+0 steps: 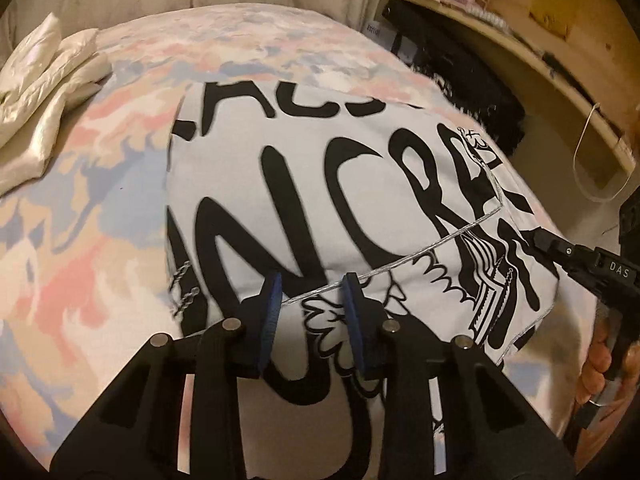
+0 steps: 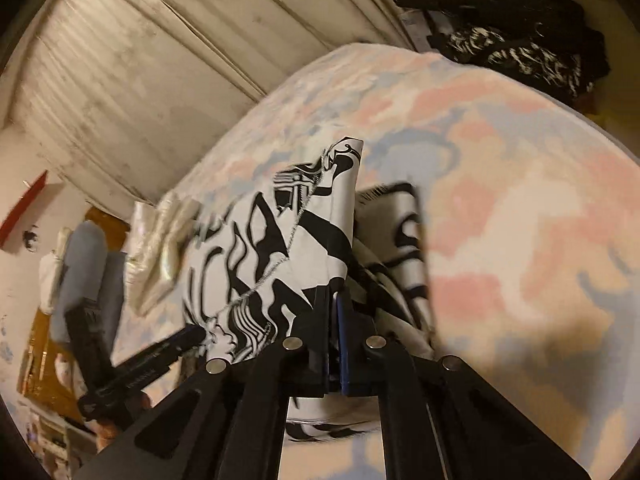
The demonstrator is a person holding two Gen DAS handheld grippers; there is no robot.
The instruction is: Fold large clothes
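Note:
A white garment (image 1: pixel 360 184) with big black lettering lies partly folded on a bed with a pastel pink, blue and beige cover (image 1: pixel 80 240). My left gripper (image 1: pixel 314 300) hovers low over the garment's near part, its blue pads (image 1: pixel 272 312) apart, with the stitched hem running between them. In the right wrist view my right gripper (image 2: pixel 334 312) is shut on a bunched fold of the garment (image 2: pixel 280 240) and holds it raised off the bed. The left wrist view shows that right gripper (image 1: pixel 540 238) at the garment's right edge. The left gripper (image 2: pixel 192 336) shows at the lower left of the right wrist view.
A cream satin cloth (image 1: pixel 40 92) lies at the bed's far left. A wooden shelf unit (image 1: pixel 520 48) and dark clothes (image 1: pixel 460 76) stand off the bed's right side. A pale curtain (image 2: pixel 140 80) hangs behind the bed. A hand (image 1: pixel 604 360) holds the right gripper.

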